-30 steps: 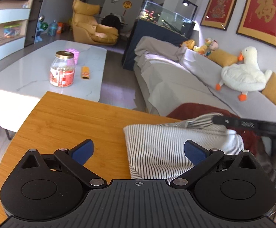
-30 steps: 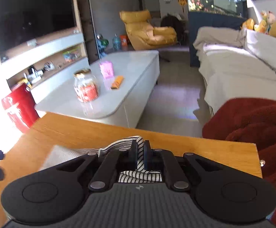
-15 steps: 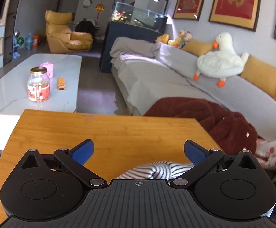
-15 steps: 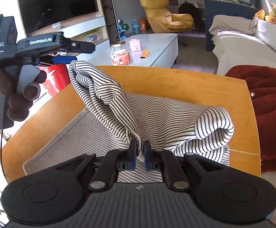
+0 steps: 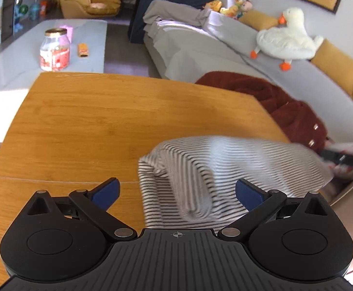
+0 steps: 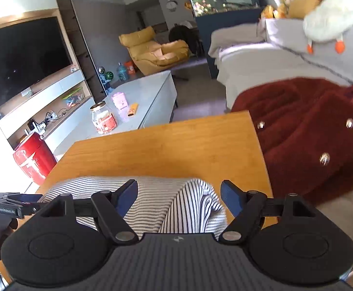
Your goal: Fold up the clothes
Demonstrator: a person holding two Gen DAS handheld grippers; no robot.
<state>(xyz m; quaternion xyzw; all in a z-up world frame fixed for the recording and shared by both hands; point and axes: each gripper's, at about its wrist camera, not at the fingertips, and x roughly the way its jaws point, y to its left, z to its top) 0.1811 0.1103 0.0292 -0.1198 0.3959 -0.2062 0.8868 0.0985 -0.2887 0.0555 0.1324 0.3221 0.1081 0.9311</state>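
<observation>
A black-and-white striped garment [image 5: 215, 177] lies folded on the near right part of the wooden table [image 5: 108, 121]. It also shows in the right wrist view [image 6: 176, 198], bunched at its right end. My left gripper [image 5: 177, 191] is open and empty just above the garment's near edge. My right gripper [image 6: 178, 194] is open and empty over the garment. The right gripper's tip [image 5: 341, 157] shows at the garment's far right edge, and the left gripper [image 6: 9, 206] shows at the left of the right wrist view.
A dark red fleece [image 6: 309, 131] lies on the grey sofa [image 5: 249, 72] right of the table. A white coffee table [image 5: 30, 55] with a jar [image 5: 55, 49] stands beyond. A red canister [image 6: 34, 157] stands on the floor to the left.
My right gripper has let go of the striped garment and opened. The lifted fold has dropped onto the table. My left gripper has tilted down toward the garment.
</observation>
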